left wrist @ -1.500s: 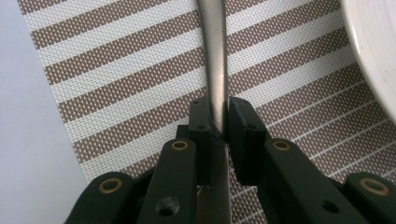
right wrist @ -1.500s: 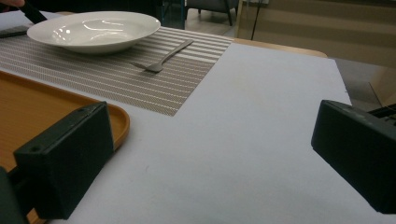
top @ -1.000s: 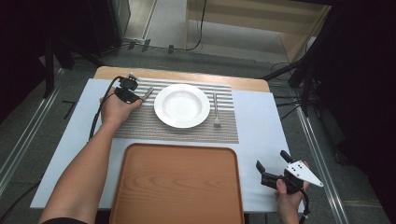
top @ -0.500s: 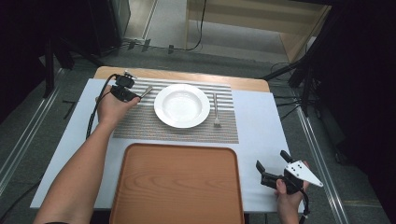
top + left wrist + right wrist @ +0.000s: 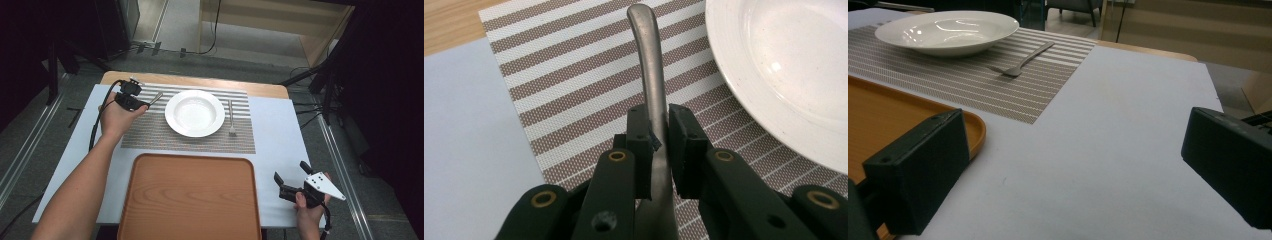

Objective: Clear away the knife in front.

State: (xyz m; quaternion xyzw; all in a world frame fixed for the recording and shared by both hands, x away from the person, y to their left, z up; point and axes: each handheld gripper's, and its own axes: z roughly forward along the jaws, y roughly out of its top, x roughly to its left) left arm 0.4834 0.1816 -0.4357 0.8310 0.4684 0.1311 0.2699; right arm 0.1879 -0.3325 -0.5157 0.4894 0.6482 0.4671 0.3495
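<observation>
My left gripper [image 5: 139, 104] is shut on the handle of a metal utensil [image 5: 649, 65], held just above the striped placemat [image 5: 150, 132] left of the white plate [image 5: 195, 113]. In the left gripper view the pads [image 5: 640, 132] pinch the handle, whose end points away from me beside the plate's rim [image 5: 744, 85]. The utensil's other end is hidden under the gripper. A fork [image 5: 231, 117] lies on the mat right of the plate. My right gripper [image 5: 290, 170] hovers open near the table's front right corner, nothing between its jaws [image 5: 1078, 165].
A wooden tray [image 5: 190, 195] lies empty at the front centre, its corner [image 5: 973, 127] next to my right gripper. The pale blue table cover [image 5: 275, 135] is bare to the right of the mat. The floor drops away past the table's edges.
My left hand has lifted a little and shifted slightly left with the utensil in its grip. The right hand has not moved.
</observation>
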